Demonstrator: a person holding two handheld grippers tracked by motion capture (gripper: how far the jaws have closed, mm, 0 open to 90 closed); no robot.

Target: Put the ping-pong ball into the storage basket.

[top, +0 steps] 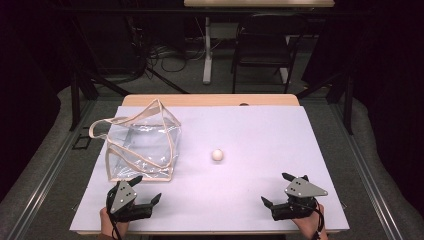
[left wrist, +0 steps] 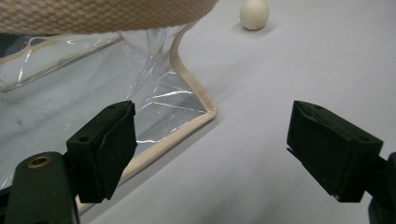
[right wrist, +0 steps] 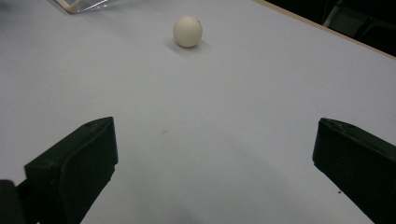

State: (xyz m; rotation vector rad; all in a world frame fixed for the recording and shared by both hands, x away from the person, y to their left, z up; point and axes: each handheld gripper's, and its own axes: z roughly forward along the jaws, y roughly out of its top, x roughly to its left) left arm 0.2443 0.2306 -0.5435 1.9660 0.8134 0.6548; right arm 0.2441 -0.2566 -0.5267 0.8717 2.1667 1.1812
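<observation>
Small cream egg-shaped ball point(right wrist: 187, 31) straight ahead of the spread, empty right gripper point(right wrist: 215, 172), nearer than the spread left gripper point(top: 142, 189).

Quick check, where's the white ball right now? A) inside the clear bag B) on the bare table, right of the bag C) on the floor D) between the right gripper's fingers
B: the white ball sits on the table apart from the clear bag, well ahead of the open right gripper.

Clear bag point(left wrist: 93, 93) corner by spread jaws — white ball point(left wrist: 254, 14) beyond
</observation>
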